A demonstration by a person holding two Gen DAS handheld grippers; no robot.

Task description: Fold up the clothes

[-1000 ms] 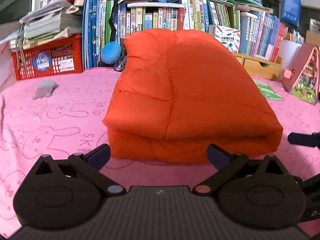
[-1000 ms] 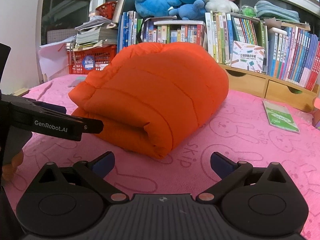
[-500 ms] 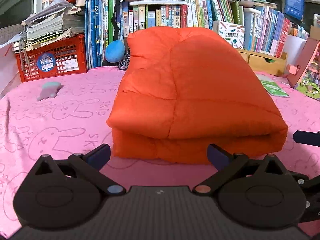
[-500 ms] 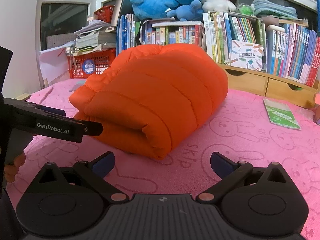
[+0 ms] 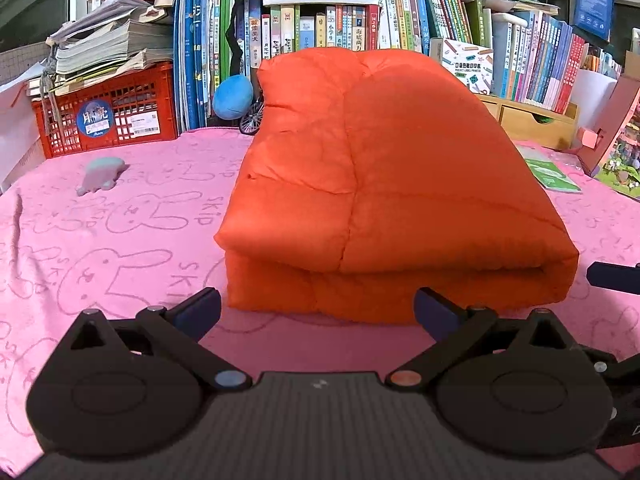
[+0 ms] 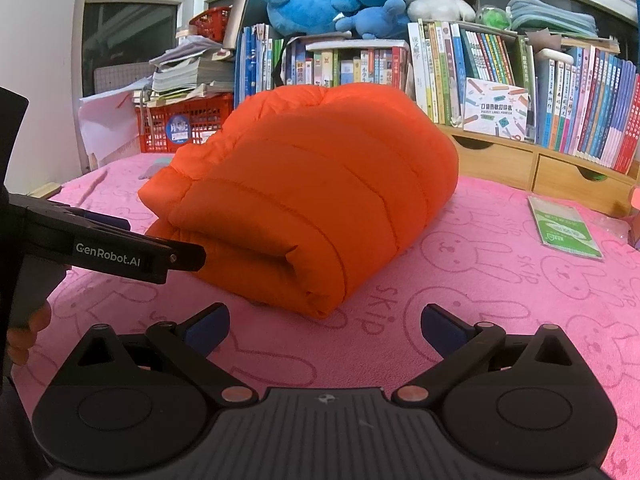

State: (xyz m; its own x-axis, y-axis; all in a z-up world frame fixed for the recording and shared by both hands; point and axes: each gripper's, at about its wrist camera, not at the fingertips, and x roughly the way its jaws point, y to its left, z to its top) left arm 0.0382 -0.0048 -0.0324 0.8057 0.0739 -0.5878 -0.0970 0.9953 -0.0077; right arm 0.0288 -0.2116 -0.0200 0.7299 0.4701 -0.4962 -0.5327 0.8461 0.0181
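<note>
Puffy orange quilted jacket point(image 5: 392, 200), folded into a thick bundle, lay on the pink rabbit-print cloth point(image 5: 120, 248) covering the desk, at twelve o'clock from both cameras. The left hand-held gripper point(image 5: 316, 312) sat low just short of the bundle's near edge, fingers spread wide and holding nothing. The right hand-held gripper point(image 6: 324, 326) was likewise wide apart and empty, near the bundle's rolled corner. A red plastic crate point(image 5: 108, 120) stood at ten o'clock beneath stacked papers.
</note>
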